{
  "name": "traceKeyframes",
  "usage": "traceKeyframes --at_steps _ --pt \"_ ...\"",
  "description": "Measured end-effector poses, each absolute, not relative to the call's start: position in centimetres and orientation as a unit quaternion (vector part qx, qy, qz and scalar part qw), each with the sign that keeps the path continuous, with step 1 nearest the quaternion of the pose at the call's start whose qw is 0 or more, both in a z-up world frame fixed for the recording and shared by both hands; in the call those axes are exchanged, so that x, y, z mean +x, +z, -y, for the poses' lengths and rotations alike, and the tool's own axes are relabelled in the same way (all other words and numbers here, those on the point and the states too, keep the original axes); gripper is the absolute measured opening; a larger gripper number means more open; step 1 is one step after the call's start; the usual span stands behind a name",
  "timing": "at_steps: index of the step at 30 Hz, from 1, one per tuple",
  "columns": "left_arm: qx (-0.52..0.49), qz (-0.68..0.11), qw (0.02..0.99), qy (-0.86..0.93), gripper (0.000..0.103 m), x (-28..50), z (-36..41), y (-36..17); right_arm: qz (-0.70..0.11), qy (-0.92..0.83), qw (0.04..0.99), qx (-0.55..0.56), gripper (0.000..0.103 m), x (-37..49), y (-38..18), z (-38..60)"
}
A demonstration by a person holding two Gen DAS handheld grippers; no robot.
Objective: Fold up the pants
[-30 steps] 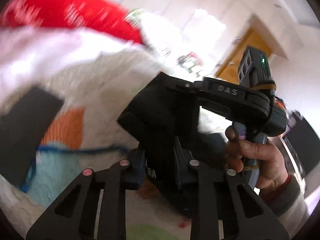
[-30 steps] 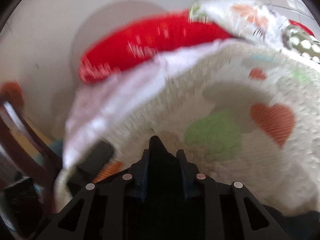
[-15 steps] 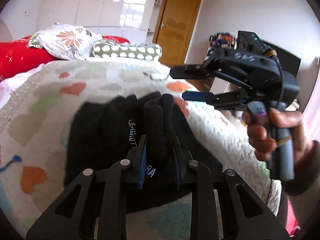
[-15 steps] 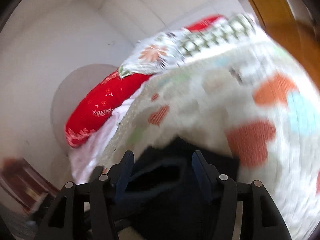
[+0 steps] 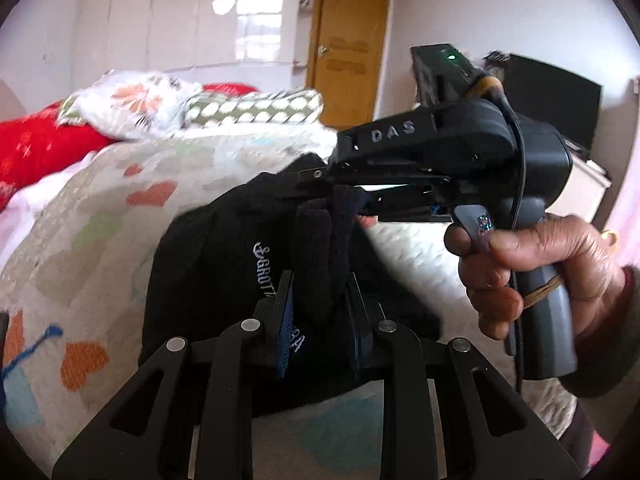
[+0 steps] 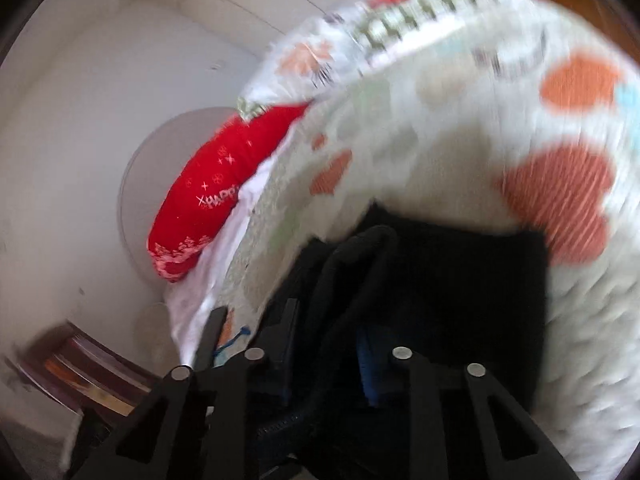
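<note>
My right-wrist view is smeared with motion: the blanket [image 6: 460,152] hearts and the pillows [image 6: 424,12] are streaks. The pants [image 5: 224,264] run under my left tongs [image 5: 318,312], their lower part hidden, and the white lettering [image 5: 266,268] is partly covered. My sleeve [image 5: 616,344] leaves the frame.

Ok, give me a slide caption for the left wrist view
Both grippers, left and right, pinch bunched black pants above a heart-patterned bedspread.

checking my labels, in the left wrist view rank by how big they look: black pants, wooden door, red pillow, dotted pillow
1. black pants, though they are nearest the camera
2. wooden door
3. red pillow and dotted pillow look alike; the frame edge cuts the red one
</note>
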State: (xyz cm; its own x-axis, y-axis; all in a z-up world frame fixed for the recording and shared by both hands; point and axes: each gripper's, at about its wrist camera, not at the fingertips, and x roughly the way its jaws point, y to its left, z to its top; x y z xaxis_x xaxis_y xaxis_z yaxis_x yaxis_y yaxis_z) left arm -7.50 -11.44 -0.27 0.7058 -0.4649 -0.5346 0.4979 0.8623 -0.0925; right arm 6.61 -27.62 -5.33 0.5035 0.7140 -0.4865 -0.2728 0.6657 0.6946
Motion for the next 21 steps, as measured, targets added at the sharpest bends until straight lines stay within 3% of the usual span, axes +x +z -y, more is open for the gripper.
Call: traceKeyframes --at_steps 3,7,11,14,21 --pt "0.021 -0.286 0.907 -0.309 0.023 -7.9 12.1 0.7 -0.369 0.263 0.862 0.224 0.021 5.4 -2.9 29.3" --pt "0.015 -0.306 0.899 -0.314 0.047 -8.4 10.7 0.6 -0.404 0.148 0.892 0.140 0.021 6.5 -5.3 30.6" --pt "0.014 -0.310 0.910 -0.276 0.047 -7.5 8.0 1.2 -0.411 0.158 0.870 0.219 0.027 6.0 -6.2 33.4" --pt "0.011 -0.307 0.923 -0.232 0.055 -5.8 6.7 1.8 -0.385 0.149 0.891 0.190 0.028 4.1 -3.6 33.9" --pt "-0.007 -0.353 0.917 -0.186 0.055 -1.3 7.0 -0.2 -0.404 0.167 0.891 0.122 0.028 1.9 -2.7 29.9"
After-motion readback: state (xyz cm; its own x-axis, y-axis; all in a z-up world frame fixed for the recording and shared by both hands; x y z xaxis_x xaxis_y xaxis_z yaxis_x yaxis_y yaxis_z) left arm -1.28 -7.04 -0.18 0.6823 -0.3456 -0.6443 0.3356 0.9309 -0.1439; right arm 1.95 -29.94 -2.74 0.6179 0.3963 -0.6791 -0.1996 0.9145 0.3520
